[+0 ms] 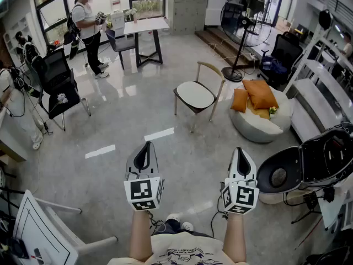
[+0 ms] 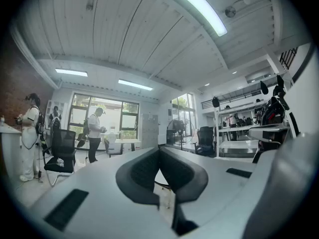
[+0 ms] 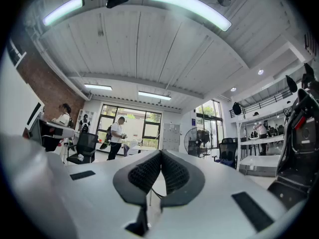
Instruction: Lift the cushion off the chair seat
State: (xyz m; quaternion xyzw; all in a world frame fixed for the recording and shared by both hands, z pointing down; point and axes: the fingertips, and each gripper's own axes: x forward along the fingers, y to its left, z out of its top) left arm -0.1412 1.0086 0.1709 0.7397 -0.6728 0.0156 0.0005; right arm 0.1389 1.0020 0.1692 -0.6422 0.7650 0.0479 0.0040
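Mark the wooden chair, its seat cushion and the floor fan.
wooden chair point(image 1: 211, 66), head view, curved backrest.
seat cushion point(image 1: 194, 94), head view, middle of pad.
floor fan point(image 1: 242, 20), head view, round cage.

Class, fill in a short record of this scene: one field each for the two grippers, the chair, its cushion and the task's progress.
Left gripper: fingers shut, empty, level
Right gripper: fingers shut, empty, level
Chair: wooden, some way ahead of both grippers
Cushion: pale, lying flat on the chair seat
Progress: cushion not yet touched

Forearms partly off the bottom edge
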